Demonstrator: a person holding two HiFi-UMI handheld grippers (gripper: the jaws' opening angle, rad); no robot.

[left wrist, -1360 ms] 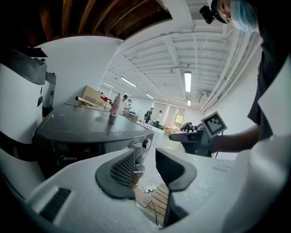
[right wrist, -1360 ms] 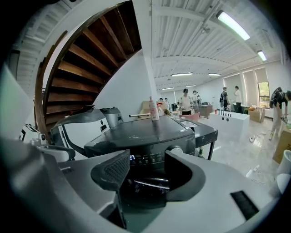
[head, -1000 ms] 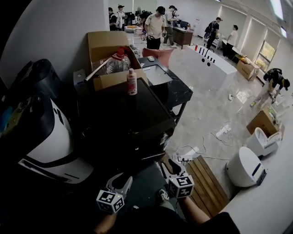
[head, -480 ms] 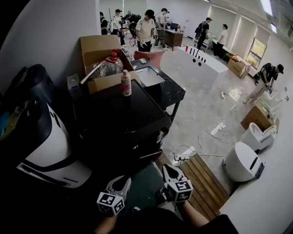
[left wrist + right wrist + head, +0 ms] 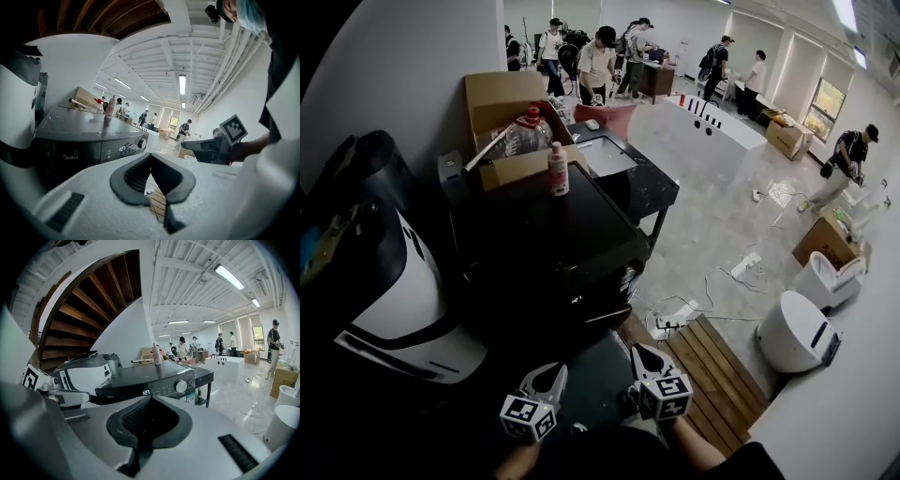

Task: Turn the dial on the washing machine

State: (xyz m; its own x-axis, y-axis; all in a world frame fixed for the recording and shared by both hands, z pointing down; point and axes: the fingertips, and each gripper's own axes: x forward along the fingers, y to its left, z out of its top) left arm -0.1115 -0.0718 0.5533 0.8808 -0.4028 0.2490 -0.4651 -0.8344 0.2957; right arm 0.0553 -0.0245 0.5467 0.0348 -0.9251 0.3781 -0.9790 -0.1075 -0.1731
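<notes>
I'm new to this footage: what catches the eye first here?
The dark washing machine fills the middle of the head view, its silver dial on the front panel, a pink bottle on top. The left gripper and right gripper hang low before it, both just shut on nothing.

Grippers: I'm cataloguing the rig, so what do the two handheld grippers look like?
They match. The left gripper and right gripper have pale grey-white plastic bodies. Each has two curved jaws lined with dark grey ribbed pads. Behind the jaws each carries a white cube printed with black square markers.
</notes>
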